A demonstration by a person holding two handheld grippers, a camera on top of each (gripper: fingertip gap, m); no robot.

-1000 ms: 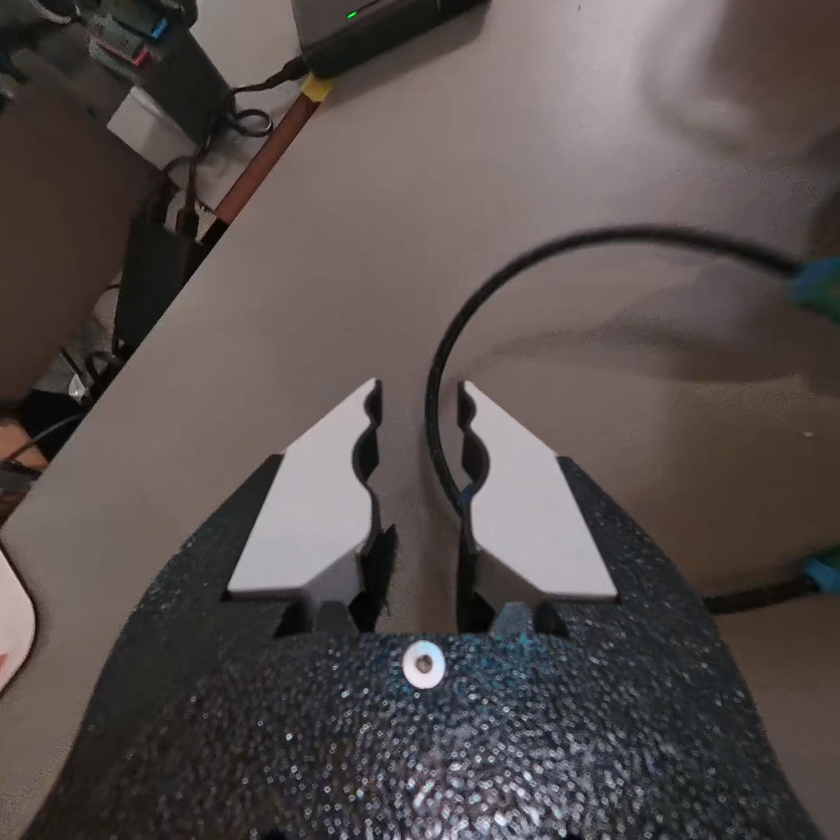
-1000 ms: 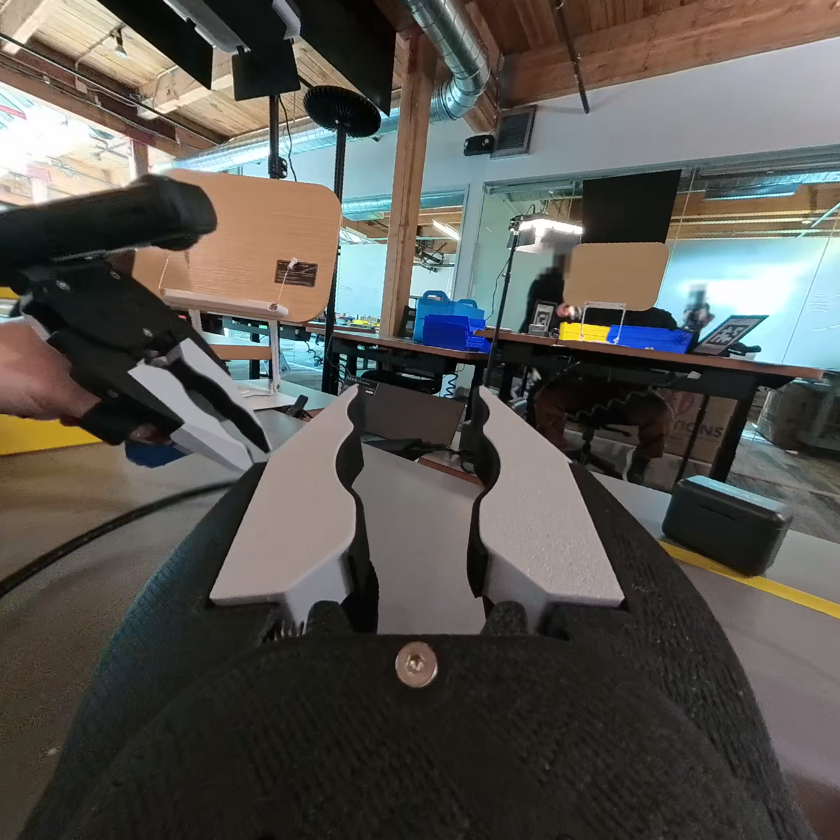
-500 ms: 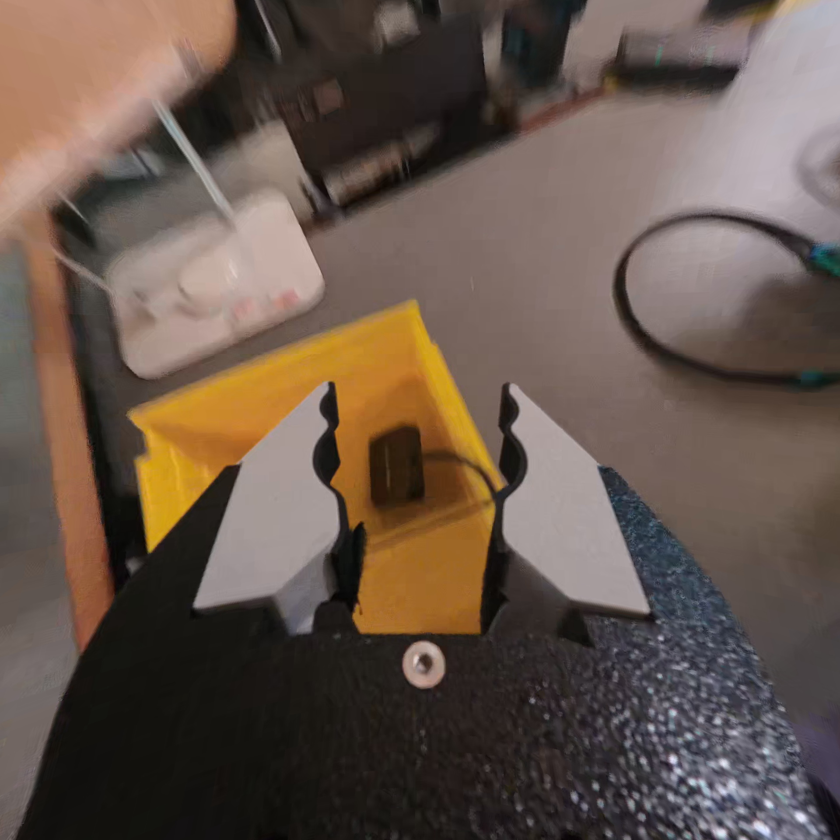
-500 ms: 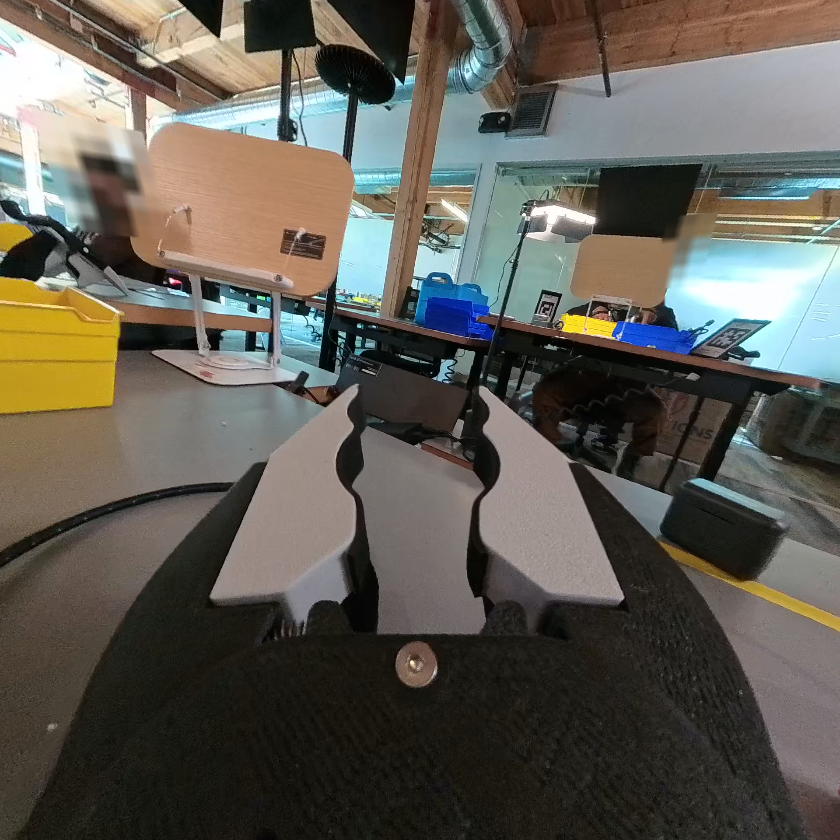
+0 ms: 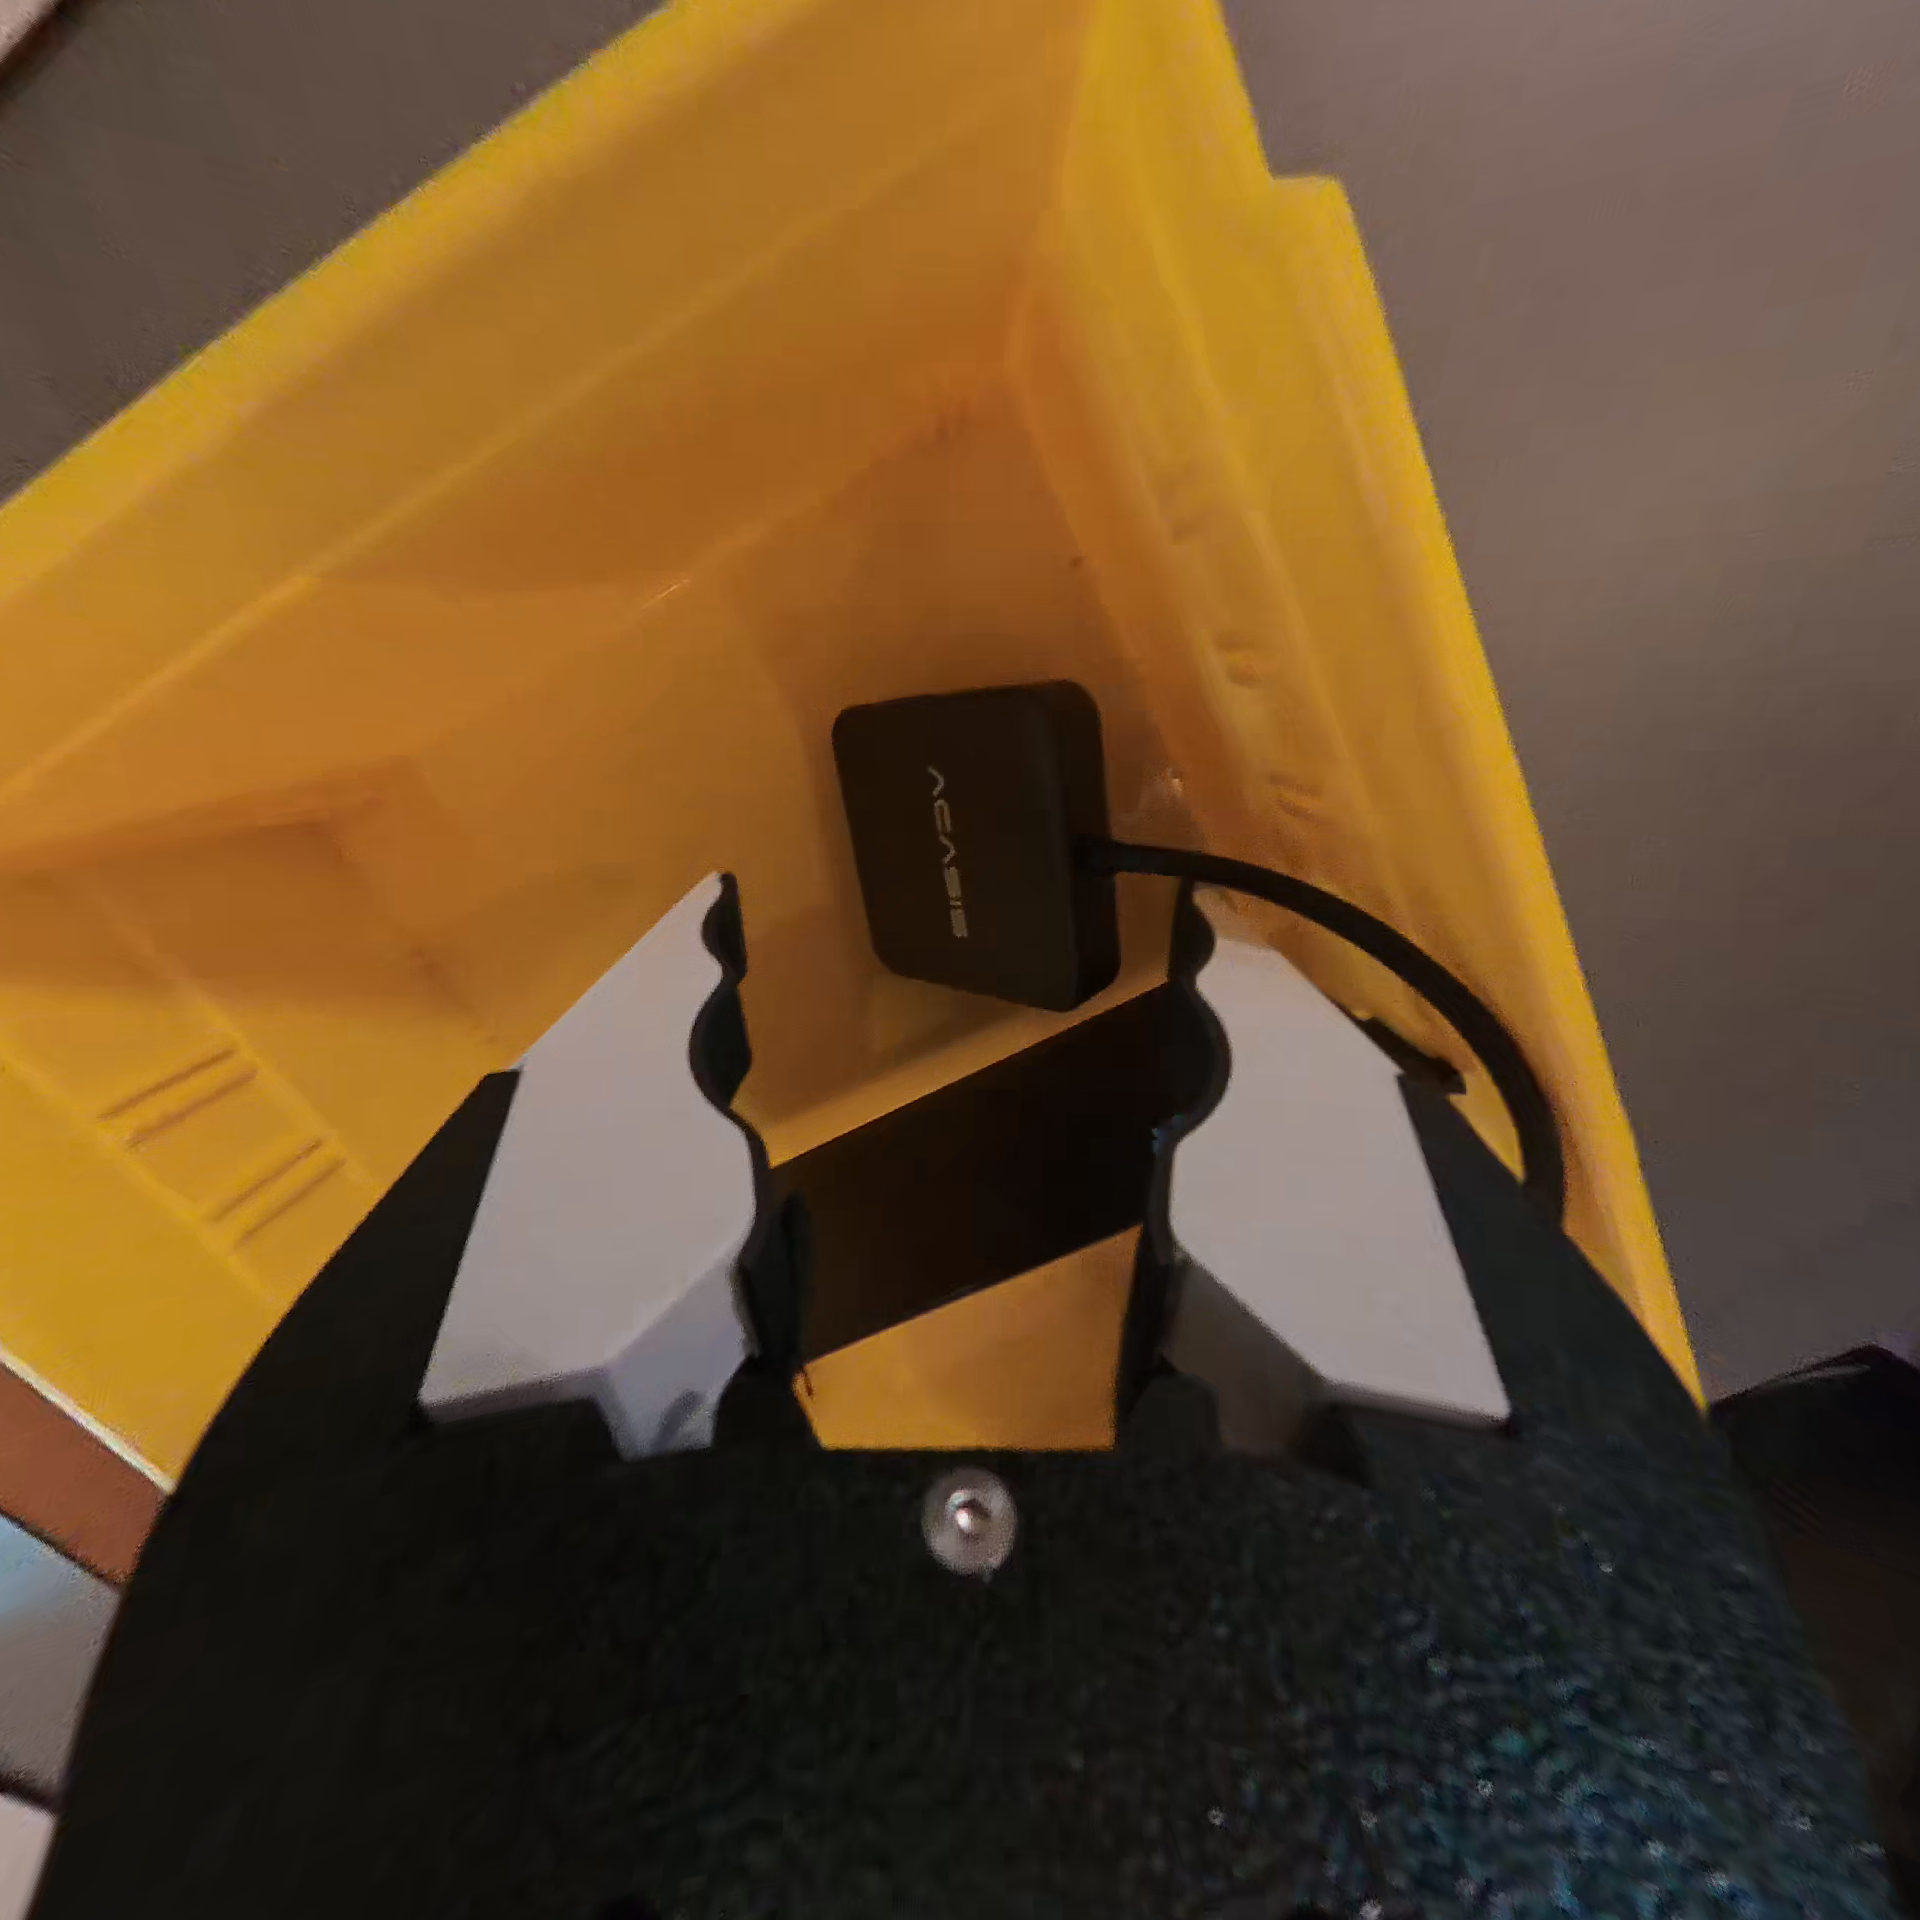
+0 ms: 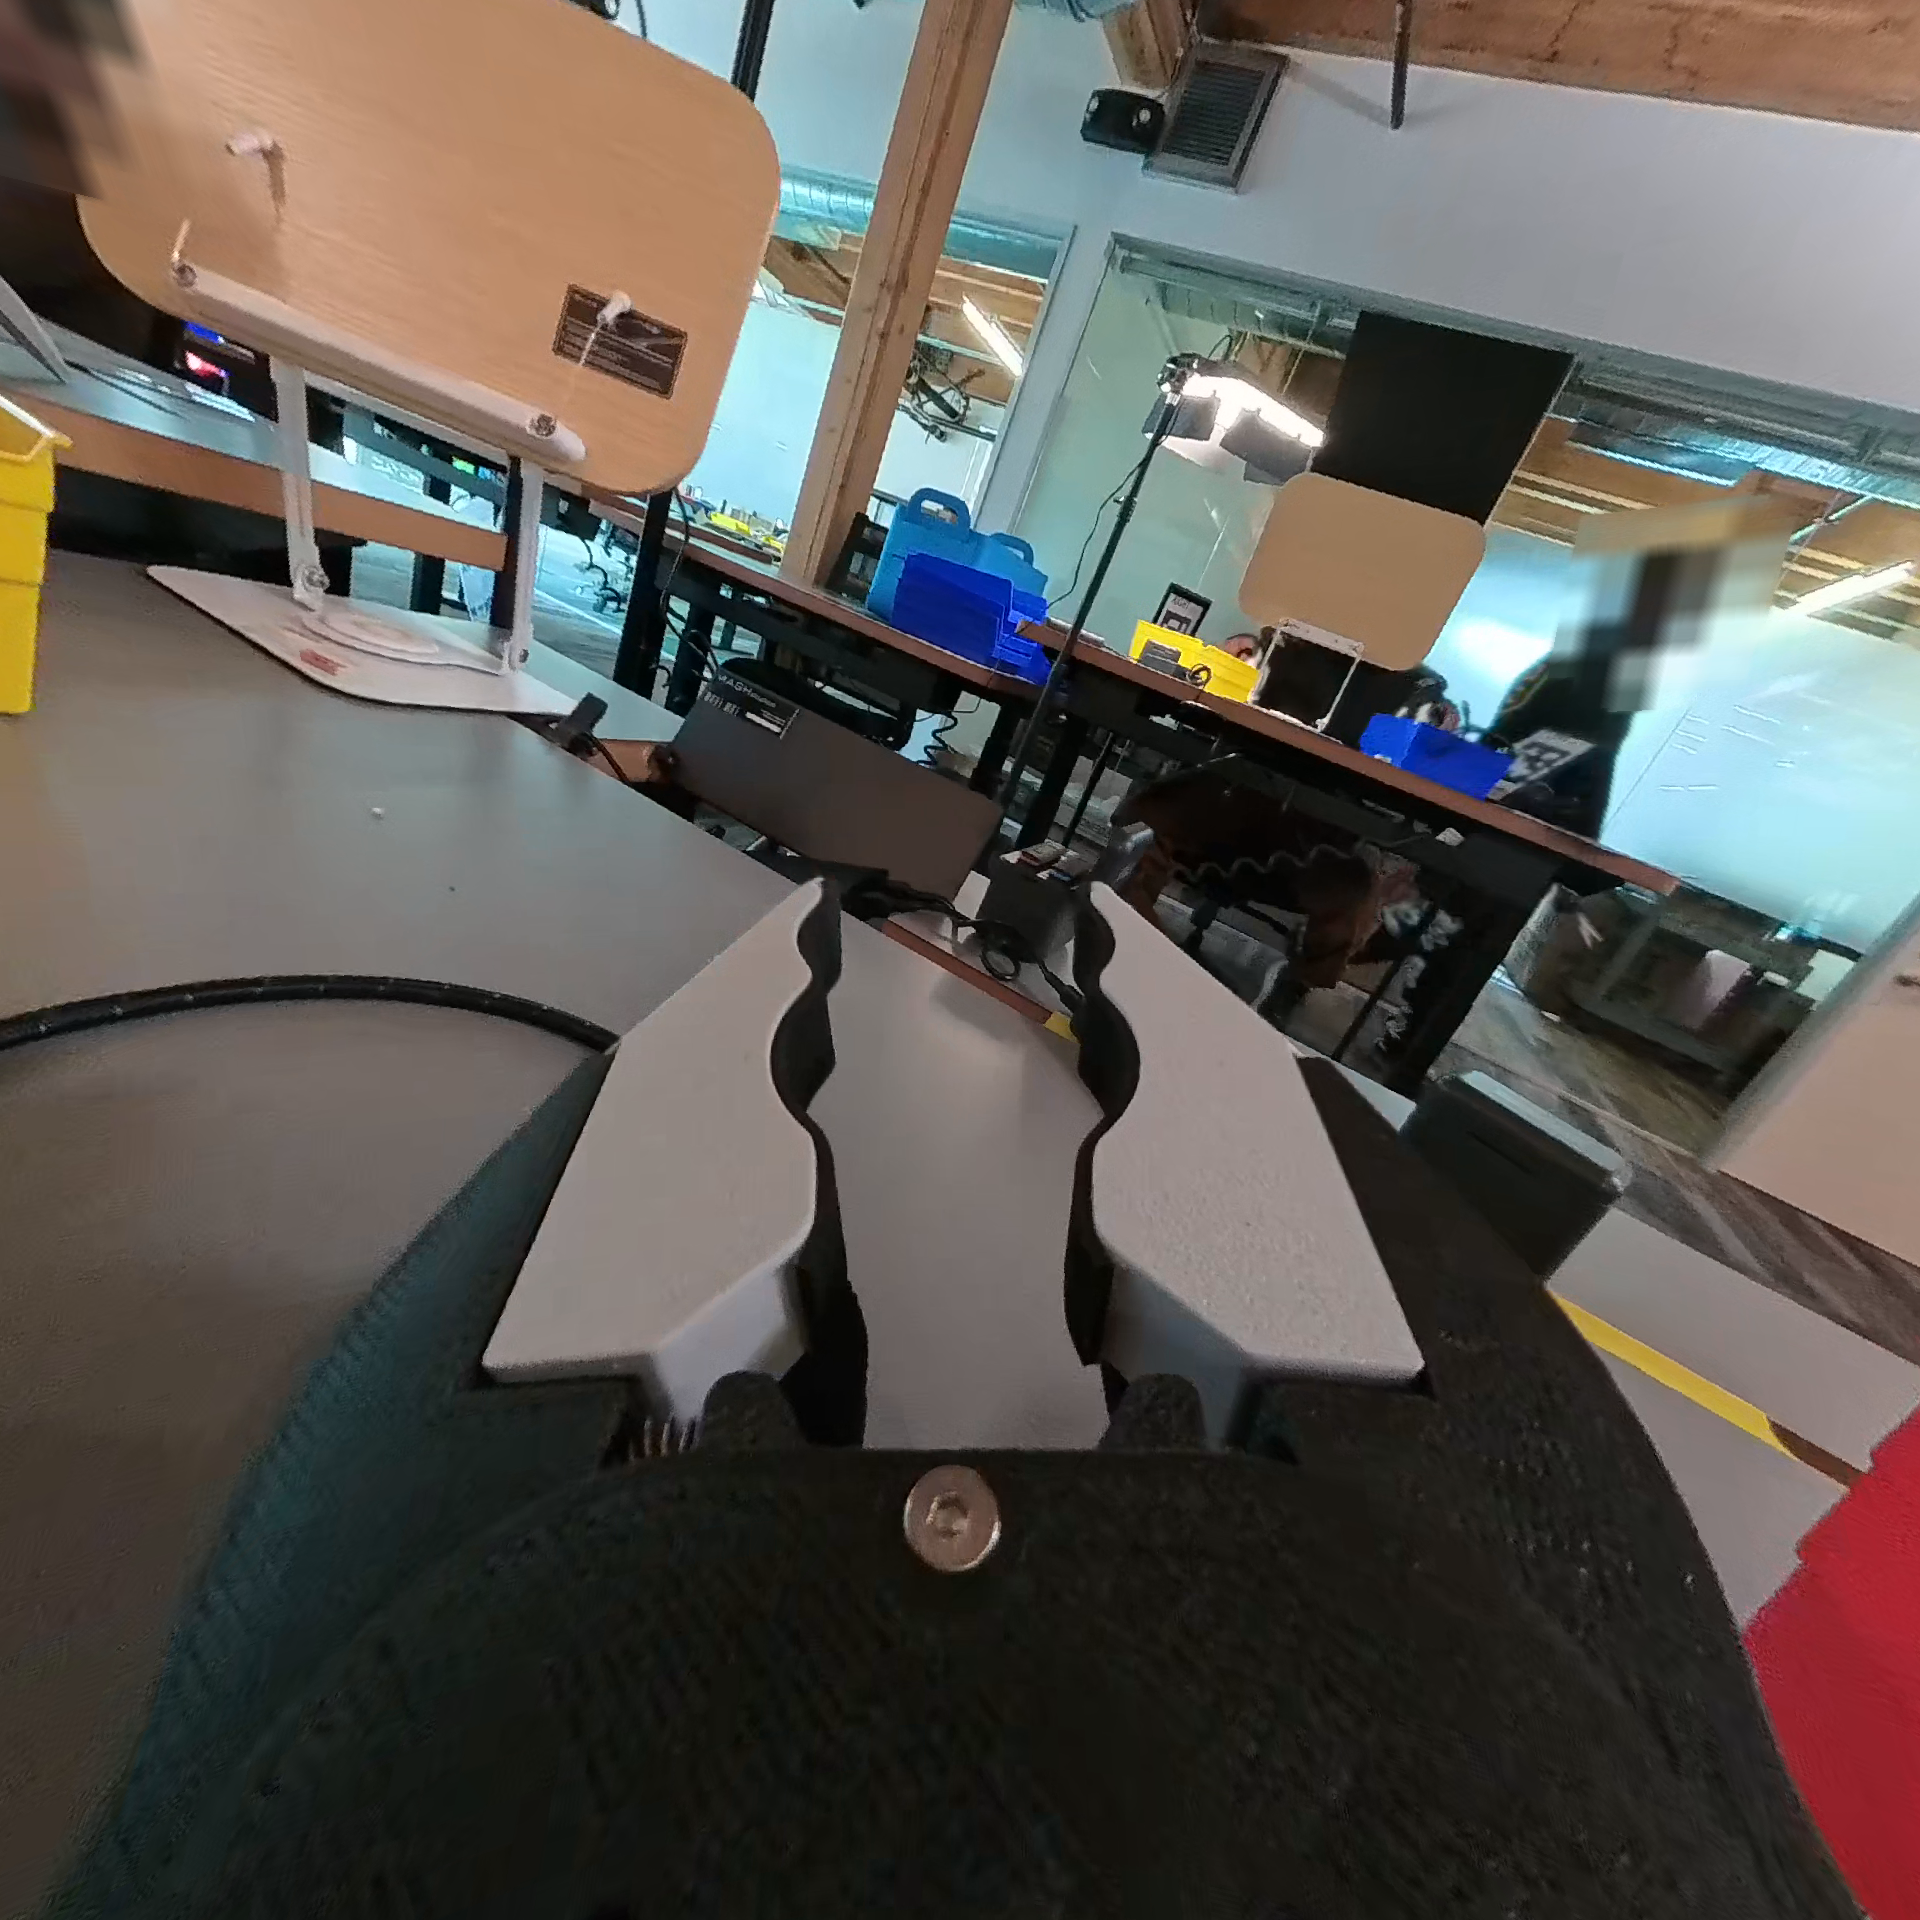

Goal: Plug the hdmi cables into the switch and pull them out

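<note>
The left claw (image 5: 961, 904) is spread wide w/ nothing in it, and it points down into a yellow bin (image 5: 644, 436). In the bin lies one small black box (image 5: 977, 842), prob. the switch, flat on the bin floor near the right wall. One thin black wire (image 5: 1382, 945) comes out of its right side and bends down along that wall. The box sits just past the tips of the claw, not touching them. A dark strip shows between the fingers lower down; can't tell what it is. The right claw (image 6: 956, 925) is part way open, also holding nothing, low over the grey table (image 6: 260, 831). One black cable (image 6: 312, 992) lies in a curve on the table to its left; its plug ends are not in view here. What could go wrong: the box is close to the bin wall, so the right finger (image 5: 1299, 1091) may bump the wall or snag the thin wire when the claw goes down. If the claw pinches the wire and not the box, the box could swing or slip. The box looks smooth, so a grab at a corner may let it pop out. Count: 2 claws, 1 bin near the claw, 1 box, 1 thin wire, 1 cable on the table.
</note>
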